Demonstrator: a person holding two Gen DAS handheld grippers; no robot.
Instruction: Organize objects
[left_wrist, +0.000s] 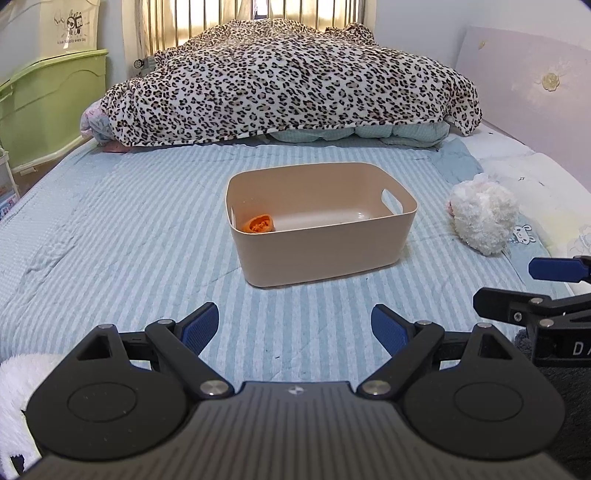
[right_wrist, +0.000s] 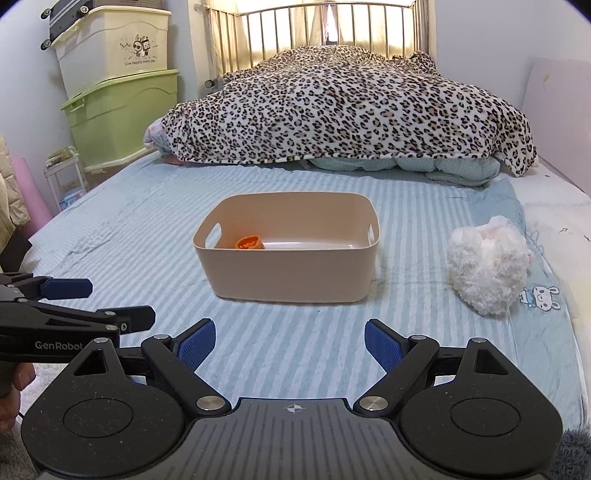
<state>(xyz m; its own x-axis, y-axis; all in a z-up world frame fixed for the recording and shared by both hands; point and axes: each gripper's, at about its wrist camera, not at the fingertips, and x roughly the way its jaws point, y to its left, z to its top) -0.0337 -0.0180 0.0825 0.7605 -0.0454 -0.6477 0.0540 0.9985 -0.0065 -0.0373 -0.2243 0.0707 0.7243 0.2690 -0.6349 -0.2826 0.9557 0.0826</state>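
A beige plastic bin (left_wrist: 325, 258) (right_wrist: 291, 275) stands on the blue striped bed sheet. A small orange object (left_wrist: 259, 224) (right_wrist: 249, 243) lies inside it at its left end. A white fluffy plush toy (left_wrist: 482, 218) (right_wrist: 487, 264) lies on the sheet to the right of the bin. My left gripper (left_wrist: 294, 328) is open and empty, over the sheet in front of the bin. My right gripper (right_wrist: 290, 343) is open and empty, also in front of the bin. Each gripper shows at the edge of the other's view, the right one (left_wrist: 532, 288) and the left one (right_wrist: 92, 302).
A leopard-print blanket (left_wrist: 288, 81) (right_wrist: 347, 107) is heaped at the far end of the bed before a metal headboard (right_wrist: 325, 26). Green and white storage boxes (right_wrist: 118, 74) are stacked at the left. A pale panel (left_wrist: 524, 81) lines the right side. White fluff (left_wrist: 18, 391) sits at lower left.
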